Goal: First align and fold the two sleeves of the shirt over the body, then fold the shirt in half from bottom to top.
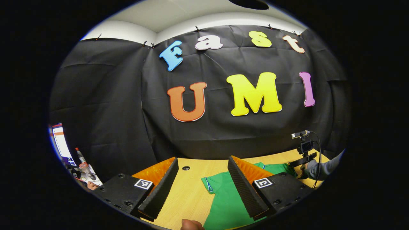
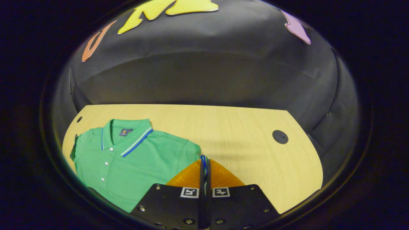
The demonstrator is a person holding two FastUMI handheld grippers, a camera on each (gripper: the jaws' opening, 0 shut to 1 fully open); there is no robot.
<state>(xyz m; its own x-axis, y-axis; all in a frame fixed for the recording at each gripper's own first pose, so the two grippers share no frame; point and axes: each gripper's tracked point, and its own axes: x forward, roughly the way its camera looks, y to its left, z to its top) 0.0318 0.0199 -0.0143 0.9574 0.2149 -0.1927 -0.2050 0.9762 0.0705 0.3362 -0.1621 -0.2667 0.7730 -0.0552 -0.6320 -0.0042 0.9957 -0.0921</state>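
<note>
We see a green shirt flat near the table's left edge. Our right gripper pinches a sleeve cuff; our left gripper hangs wide open. Both folds seem undone.

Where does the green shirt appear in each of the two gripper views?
Left gripper view: the green shirt lies bottom centre, partly behind the left gripper.
Right gripper view: it lies lower left, its sleeve cuff pinched in the right gripper.
Shared landmark: the wooden table under it.
</note>
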